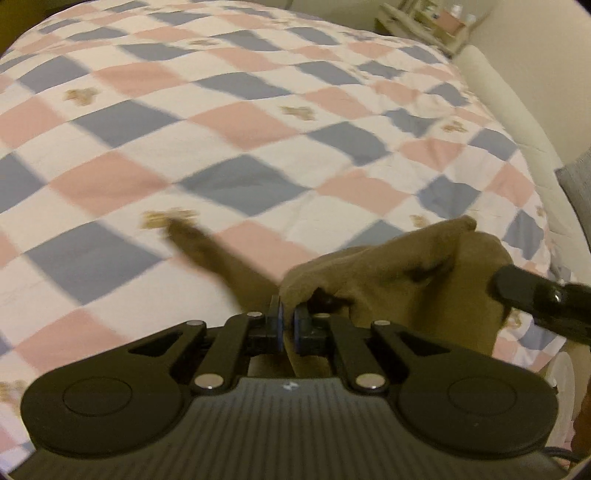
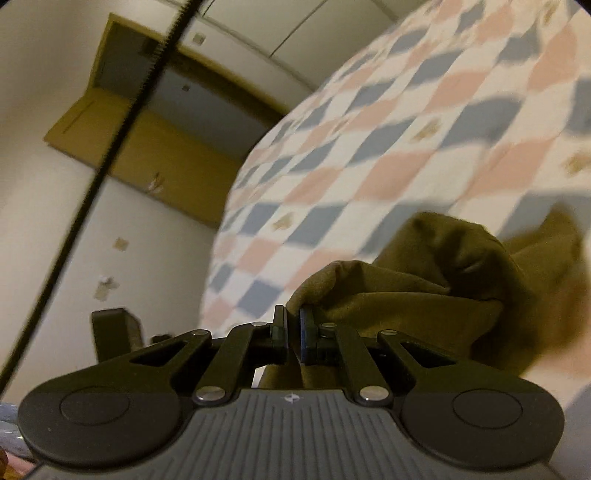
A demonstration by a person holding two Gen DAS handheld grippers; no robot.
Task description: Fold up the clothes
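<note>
The left tongs (image 1: 288, 315) are clamped on a fold of the olive-brown soft cloth garment (image 1: 388, 280), their blue-padded fingers (image 1: 279, 325) pressed close with fabric between them. The garment hangs bunched just above the bed's quilt of pink, grey-blue and white checks (image 1: 229, 122), a loose end trailing out to the left and blurred. Only the left wrist view shows the black body of the other tool reaching in from the right edge against the cloth, together with a cream padded bed edge (image 1: 506, 110) and a cluttered shelf (image 1: 439, 22) far beyond the quilt.

The right wrist view shows the right tongs (image 2: 292, 326) pinched shut on another edge of the same garment, which billows up to the right of them. This view alone takes in a pale wall, a brown wooden door frame (image 2: 122, 122) and a black cable (image 2: 122, 133) crossing the left side.
</note>
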